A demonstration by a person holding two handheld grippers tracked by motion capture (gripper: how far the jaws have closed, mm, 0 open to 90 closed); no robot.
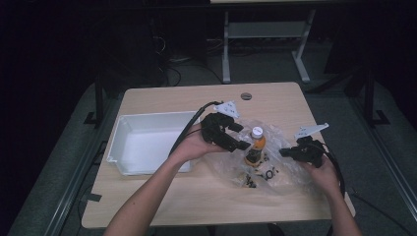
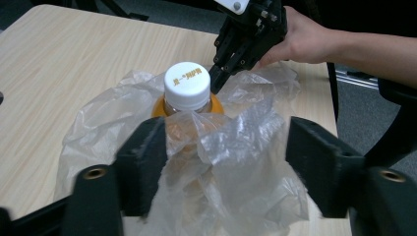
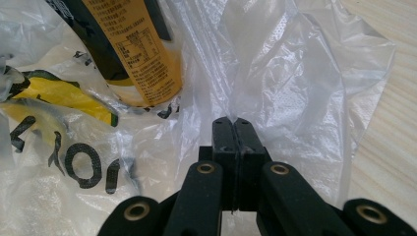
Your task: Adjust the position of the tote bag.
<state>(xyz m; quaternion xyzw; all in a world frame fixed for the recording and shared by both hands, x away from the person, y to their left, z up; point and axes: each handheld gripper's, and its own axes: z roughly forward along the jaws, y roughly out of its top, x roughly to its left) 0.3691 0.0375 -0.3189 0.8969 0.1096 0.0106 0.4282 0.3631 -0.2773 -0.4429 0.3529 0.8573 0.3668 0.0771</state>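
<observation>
My right gripper point(image 3: 233, 123) pinches the plastic bag point(image 3: 295, 88); my left gripper point(image 2: 223, 147) stands spread, the bottle point(image 2: 187, 96) at twelve o'clock.

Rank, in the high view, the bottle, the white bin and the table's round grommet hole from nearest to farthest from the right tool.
1. Bottle, just left of the right tool, in the plastic bag.
2. Grommet hole, up near the table's far edge.
3. White bin, on the left side.

Bottle point(image 1: 255, 146) upright on plastic bag point(image 1: 290, 169), tray point(image 1: 129, 132) left
</observation>
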